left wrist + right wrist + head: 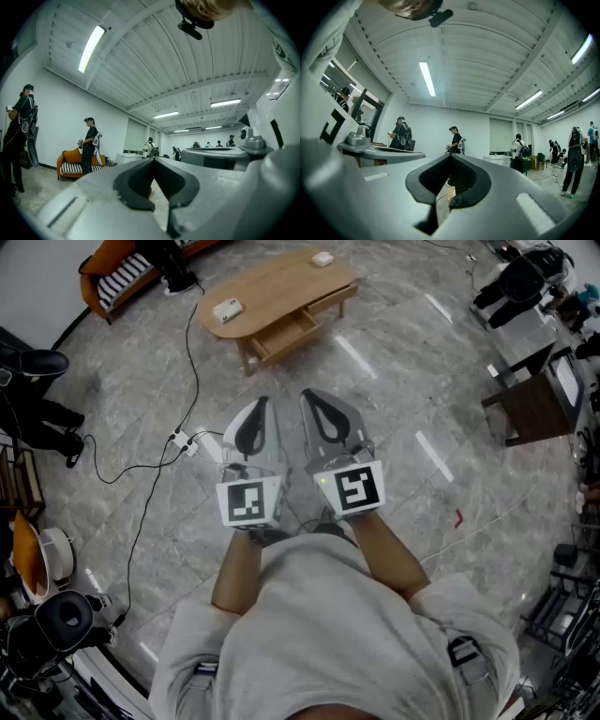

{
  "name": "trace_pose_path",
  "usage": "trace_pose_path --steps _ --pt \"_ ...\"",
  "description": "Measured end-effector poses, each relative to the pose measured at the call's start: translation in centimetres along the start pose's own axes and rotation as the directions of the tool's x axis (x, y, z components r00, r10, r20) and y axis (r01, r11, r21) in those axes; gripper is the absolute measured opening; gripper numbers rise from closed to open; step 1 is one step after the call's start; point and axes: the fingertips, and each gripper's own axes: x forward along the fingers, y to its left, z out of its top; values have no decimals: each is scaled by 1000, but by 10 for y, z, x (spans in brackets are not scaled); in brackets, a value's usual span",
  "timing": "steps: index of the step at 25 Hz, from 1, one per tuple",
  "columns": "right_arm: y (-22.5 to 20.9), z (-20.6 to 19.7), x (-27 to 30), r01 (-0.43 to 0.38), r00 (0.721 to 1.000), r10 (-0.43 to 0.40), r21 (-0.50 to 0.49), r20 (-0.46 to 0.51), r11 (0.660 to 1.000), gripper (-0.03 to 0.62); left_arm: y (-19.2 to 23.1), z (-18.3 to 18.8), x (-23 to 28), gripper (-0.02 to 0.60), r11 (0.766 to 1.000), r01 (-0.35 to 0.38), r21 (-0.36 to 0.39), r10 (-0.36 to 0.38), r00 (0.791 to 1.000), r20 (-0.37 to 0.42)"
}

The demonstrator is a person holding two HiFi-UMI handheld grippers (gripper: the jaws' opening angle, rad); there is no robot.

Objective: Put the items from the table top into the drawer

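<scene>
Oval wooden table (281,285), pale box (228,308) at left, white item (322,258) at right

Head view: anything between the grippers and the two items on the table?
Nothing visible. Open floor lies between the left gripper, the right gripper and the table; a cable and power strip lie beside that path. The drawer is open.

Wide stretch of open grey floor (375,390) between the person and the wooden table (281,282). Drawer (292,332) pulled out on the table's near side, open from above. Black cable (190,352) trails from beyond the table's left end to a white power strip (186,442), just left of the left gripper (262,405). Dark cabinet (536,407) well off to the right.
</scene>
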Motion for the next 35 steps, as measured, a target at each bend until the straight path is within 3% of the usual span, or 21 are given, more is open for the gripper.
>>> trace_pose_path --steps 4,11,15,19,23,26,29,35 --pt "8 -2 1 3 1000 -3 0 -7 1000 6 2 5 -3 18 999 -2 -33 2 1000 8" --pt "18 -5 10 7 1000 -7 9 -13 1000 6 15 -3 -11 18 1000 18 -8 -18 1000 10" --pt "23 -8 13 10 1000 -9 24 -23 1000 8 22 -10 -19 18 999 -2 -32 2 1000 -5" --pt "44 -8 20 -15 1000 16 39 -12 999 8 40 -14 -28 18 999 -9 -38 9 1000 -1" --pt "64 -12 31 -16 1000 16 77 5 997 8 68 -19 -41 18 996 -25 -86 21 999 -45" --pt "80 -14 46 -22 1000 21 67 15 998 8 106 -27 -47 18 995 -57 -79 54 998 -38" --pt "90 -19 61 -41 999 41 49 2 998 8 139 -27 -49 18 987 -111 -118 108 994 -36" --pt "81 -44 104 -82 994 84 43 -63 996 8 170 -41 -25 18 978 -182 -101 174 981 -83"
